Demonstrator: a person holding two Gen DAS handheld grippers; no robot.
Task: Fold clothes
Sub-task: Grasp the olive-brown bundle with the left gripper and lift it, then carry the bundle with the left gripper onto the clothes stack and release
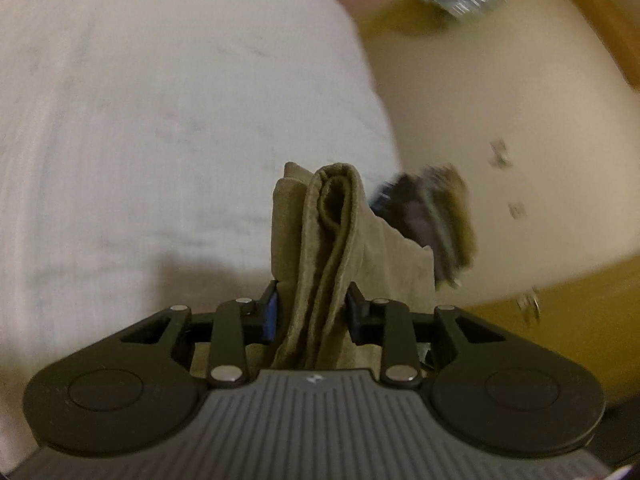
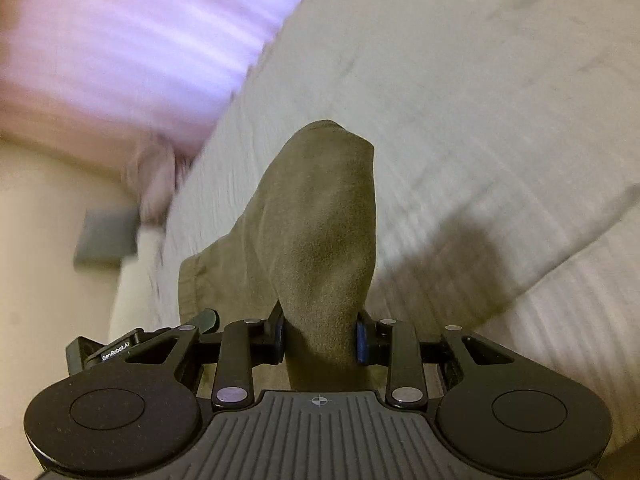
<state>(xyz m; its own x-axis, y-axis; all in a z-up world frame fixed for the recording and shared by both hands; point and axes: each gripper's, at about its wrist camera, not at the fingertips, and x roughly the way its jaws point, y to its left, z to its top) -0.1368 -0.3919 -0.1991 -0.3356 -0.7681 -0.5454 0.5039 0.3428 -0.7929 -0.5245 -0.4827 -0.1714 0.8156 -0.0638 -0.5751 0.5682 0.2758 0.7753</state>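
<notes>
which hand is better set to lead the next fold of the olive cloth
Neither clearly: left gripper and right gripper each clamp a bunch of the cloth above the bed. Probably move both together.

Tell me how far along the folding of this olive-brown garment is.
Done: both tongs have pinched the olive-brown fabric garment; the left tongs clamp a bunched edge, the right tongs another bunch. In hand: the cloth is held above the white quilted bedcover. Left: no neat fold shows yet, so laying it flat and folding remain.

Garment [image 1: 320, 240] at frame centre between left gripper [image 1: 312, 308] pads, bedspread [image 1: 160, 120] behind, floor [image 1: 500, 100] at right.
</notes>
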